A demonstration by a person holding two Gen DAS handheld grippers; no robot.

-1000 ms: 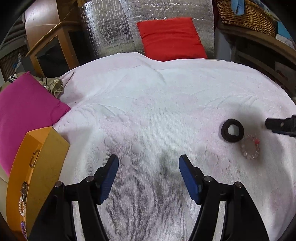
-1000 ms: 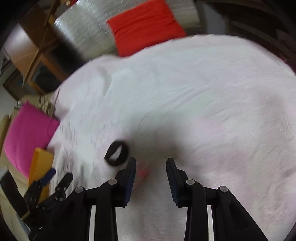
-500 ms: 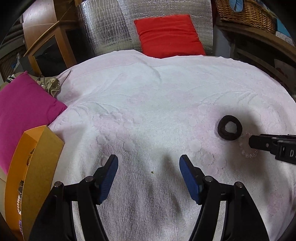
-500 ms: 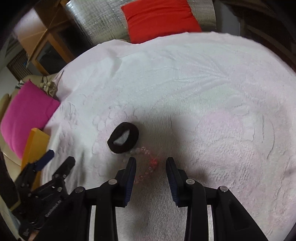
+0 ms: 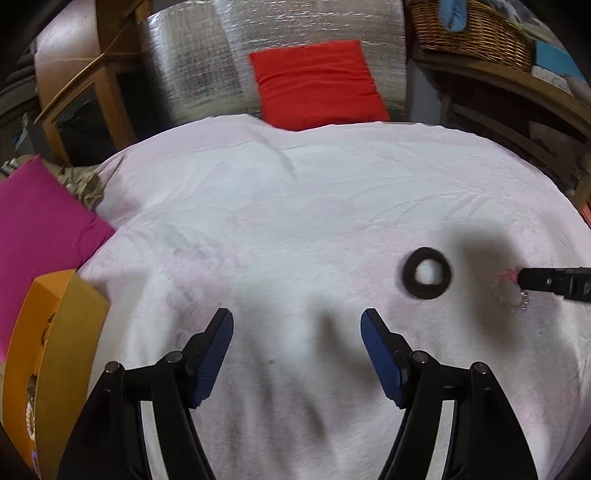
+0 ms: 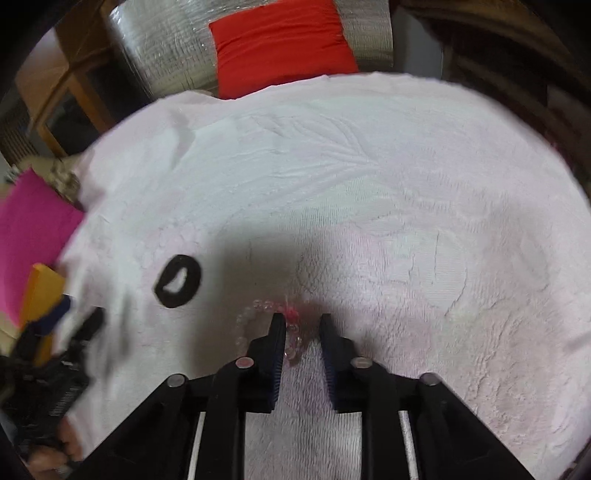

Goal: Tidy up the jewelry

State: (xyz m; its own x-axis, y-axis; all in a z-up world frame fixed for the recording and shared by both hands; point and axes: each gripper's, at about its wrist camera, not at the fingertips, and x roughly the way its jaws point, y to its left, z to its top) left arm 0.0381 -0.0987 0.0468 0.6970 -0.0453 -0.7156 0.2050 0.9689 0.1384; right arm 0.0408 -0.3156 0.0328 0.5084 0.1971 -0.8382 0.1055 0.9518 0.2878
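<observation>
A clear bead bracelet point(image 6: 246, 320) with a red bead lies on the white towel point(image 6: 369, 221), right of a black ring-shaped band point(image 6: 178, 281). My right gripper point(image 6: 301, 319) is down on the towel. Its jaws are closing around the bracelet's red-bead side, with a gap still showing between pads and beads. In the left wrist view the bracelet point(image 5: 511, 295) lies at the tip of the right gripper's finger point(image 5: 546, 282), beside the black band point(image 5: 427, 273). My left gripper point(image 5: 295, 321) hovers open over bare towel with nothing between its fingers. An orange jewelry box point(image 5: 55, 350) stands at the left.
A magenta cushion point(image 5: 40, 229) lies left of the towel and a red cushion point(image 5: 317, 83) behind it, against silver foil. A wicker basket point(image 5: 469, 33) sits on wooden furniture at the back right. A hand holding the left gripper point(image 6: 55, 454) shows at the lower left.
My right gripper has come down over the bead bracelet and its jaws have narrowed around the red-bead part. The left gripper has stayed in place, open.
</observation>
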